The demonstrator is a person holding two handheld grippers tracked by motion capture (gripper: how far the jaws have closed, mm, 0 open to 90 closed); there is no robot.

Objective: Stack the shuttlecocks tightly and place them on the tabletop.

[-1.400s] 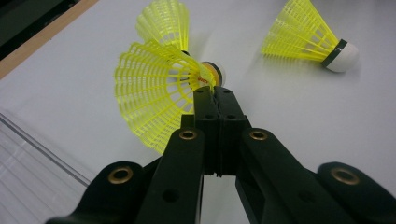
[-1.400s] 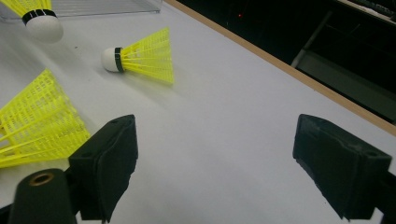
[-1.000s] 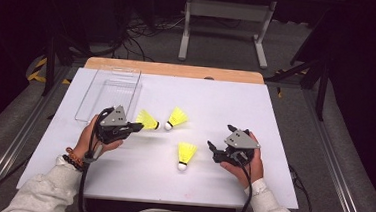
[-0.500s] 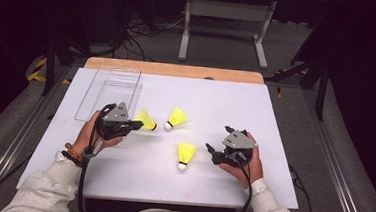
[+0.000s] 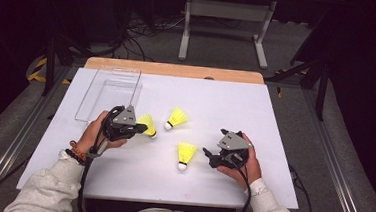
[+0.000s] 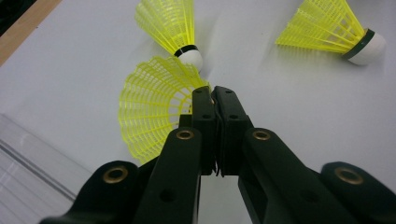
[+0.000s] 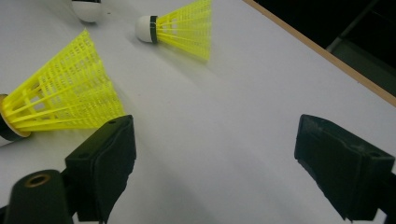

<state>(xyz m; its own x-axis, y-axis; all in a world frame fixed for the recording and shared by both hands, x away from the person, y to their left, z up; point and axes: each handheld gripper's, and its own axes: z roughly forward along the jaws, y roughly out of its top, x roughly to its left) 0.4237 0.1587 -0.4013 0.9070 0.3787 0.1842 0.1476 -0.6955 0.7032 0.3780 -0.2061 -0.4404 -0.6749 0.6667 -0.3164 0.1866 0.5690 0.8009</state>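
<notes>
Three yellow birdies on the white surface (image 5: 275,122)

The clear box (image 5: 109,93) holds nothing. The left hand-held gripper (image 5: 142,128) pinches one birdie (image 6: 154,105) by its skirt, just beside the box, cork end hidden. The right hand-held gripper (image 5: 207,156) is spread wide beside a lying birdie (image 5: 185,154), cork toward the person

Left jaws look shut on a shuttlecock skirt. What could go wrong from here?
1. The left gripper pinches only the skirt rim of the held shuttlecock; the thin mesh may deform or slip out on lifting.
2. The middle shuttlecock lies almost against it, so a lift may nudge it.
3. The right gripper is open beside the near shuttlecock and could knock it.
</notes>
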